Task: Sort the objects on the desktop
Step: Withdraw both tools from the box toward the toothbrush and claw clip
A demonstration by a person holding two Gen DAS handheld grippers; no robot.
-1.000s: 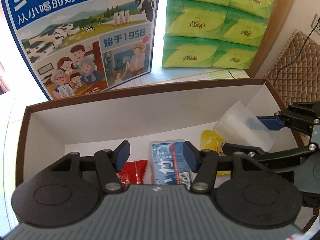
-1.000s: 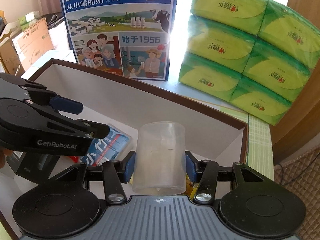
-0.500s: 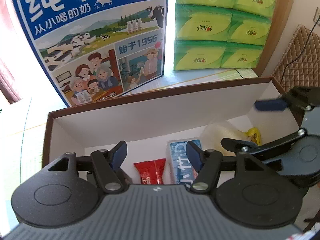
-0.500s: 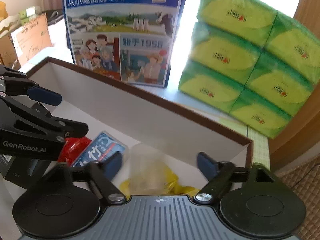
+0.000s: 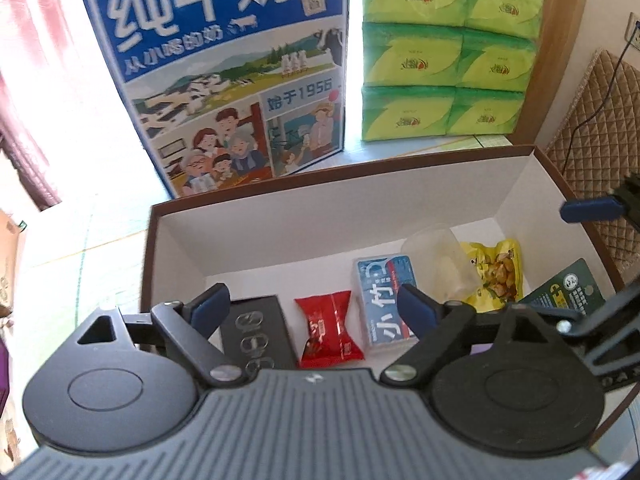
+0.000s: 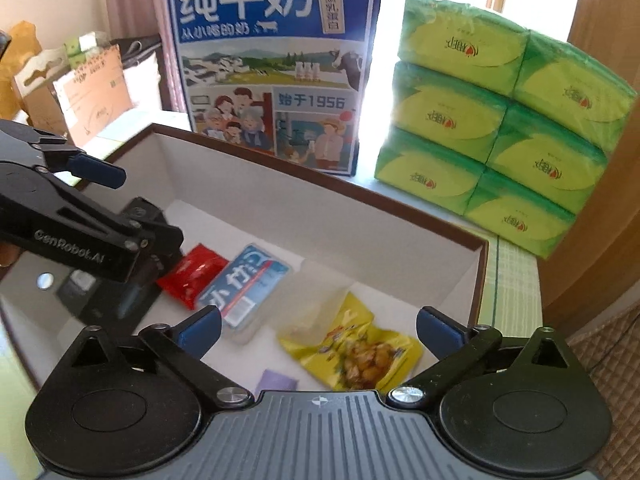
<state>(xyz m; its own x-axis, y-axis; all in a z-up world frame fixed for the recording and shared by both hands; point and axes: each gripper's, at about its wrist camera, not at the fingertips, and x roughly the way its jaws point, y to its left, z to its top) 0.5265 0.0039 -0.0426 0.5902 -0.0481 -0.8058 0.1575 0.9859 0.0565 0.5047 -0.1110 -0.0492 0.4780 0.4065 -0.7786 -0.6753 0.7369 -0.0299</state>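
- You are holding both tongs above the brown-rimmed box (image 5: 344, 172); the right gripper (image 6: 318, 328) is standing spread wide with nothing between its pads, and the left gripper (image 5: 314, 306) is likewise released and empty.
- The clear plastic cup (image 5: 440, 258) is lying tipped on its side inside the box, resting partly on the yellow snack packet (image 5: 500, 276) and just beside the blue tissue pack (image 5: 386, 300).
- The red candy wrapper (image 5: 330, 330) and a dark card (image 5: 254, 334) are lying to the left of the tissue pack, directly under your left tongs.
- Judging by this, the cup is already sorted; no unsorted item is showing in either view.
- Your right tongs are hovering nearer the cup and the snack packet, whose long axis is running away from you toward the far wall.
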